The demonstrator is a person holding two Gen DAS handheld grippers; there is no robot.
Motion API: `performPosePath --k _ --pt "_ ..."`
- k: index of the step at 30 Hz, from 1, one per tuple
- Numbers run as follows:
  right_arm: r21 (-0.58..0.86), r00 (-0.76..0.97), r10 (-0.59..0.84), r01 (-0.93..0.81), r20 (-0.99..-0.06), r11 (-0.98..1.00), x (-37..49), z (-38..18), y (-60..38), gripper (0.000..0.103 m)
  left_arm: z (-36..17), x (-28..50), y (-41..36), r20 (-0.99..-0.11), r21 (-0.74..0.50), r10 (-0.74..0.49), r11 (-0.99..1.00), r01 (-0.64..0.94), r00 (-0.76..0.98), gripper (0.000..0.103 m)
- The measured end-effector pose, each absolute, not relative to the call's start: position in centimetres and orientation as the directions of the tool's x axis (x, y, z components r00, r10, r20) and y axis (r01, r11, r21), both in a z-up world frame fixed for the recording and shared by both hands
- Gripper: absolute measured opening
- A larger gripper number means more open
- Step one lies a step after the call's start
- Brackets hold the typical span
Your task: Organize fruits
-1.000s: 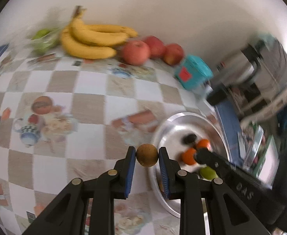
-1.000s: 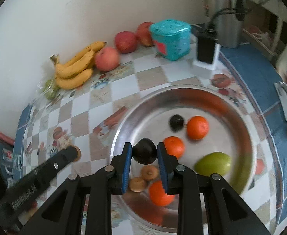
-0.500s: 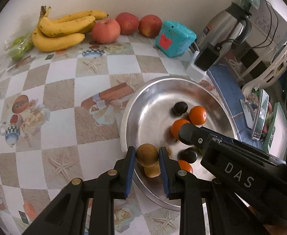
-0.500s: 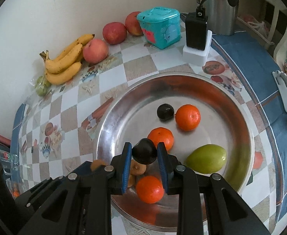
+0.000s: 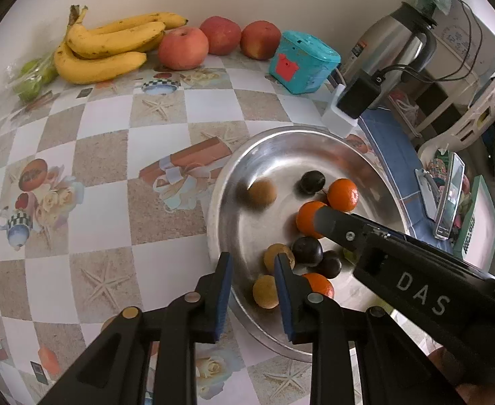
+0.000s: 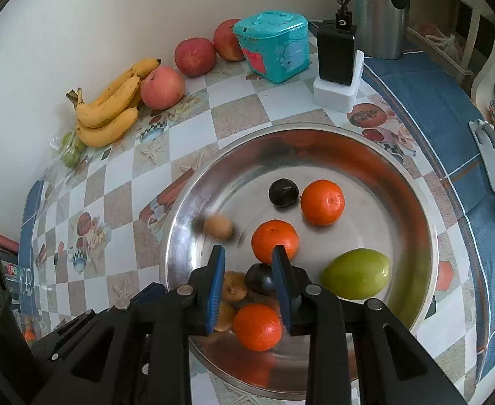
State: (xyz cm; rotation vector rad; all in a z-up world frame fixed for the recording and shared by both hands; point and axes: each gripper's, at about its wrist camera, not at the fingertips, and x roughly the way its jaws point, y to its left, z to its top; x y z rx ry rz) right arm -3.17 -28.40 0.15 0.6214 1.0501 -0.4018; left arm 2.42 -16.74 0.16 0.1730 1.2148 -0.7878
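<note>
Your left claw (image 5: 252,268) and right claw (image 6: 247,263) both hung spread and empty over the bowl (image 6: 426,222). The brown fruit (image 6: 217,226) lay blurred inside it: probably light, round, prone to rolling; grip its middle.

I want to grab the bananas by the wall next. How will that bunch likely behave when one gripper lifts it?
The banana bunch is joined at one stem, so it would probably lift as a unit. It looks long and wide next to the left gripper opening, so it may sag or swing from one end. Its curved, smooth skins could slip; gripping near the stem seems safer.
</note>
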Motion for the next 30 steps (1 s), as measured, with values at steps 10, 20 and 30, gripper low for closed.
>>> performPosePath --k 10,20,30 --pt "0.263 0.435 -0.024 0.588 -0.9 0.765 -3.0 0.0 -28.3 0.03 -0.5 5.5 -13.4 -0.915 -0.222 -0.347 0.858 0.463 0.205 0.029" --pt "0.245 0.431 -0.025 0.559 -0.902 0.792 -2.4 0.2 -27.4 0.029 0.4 7.7 -9.6 -0.915 -0.19 -0.292 0.921 0.34 0.28 0.028" --pt "0.217 0.412 -0.033 0.544 -0.91 0.811 -1.9 -0.2 -26.8 0.07 -0.2 8.0 -9.1 -0.934 -0.124 -0.214 0.946 0.3 0.288 0.074"
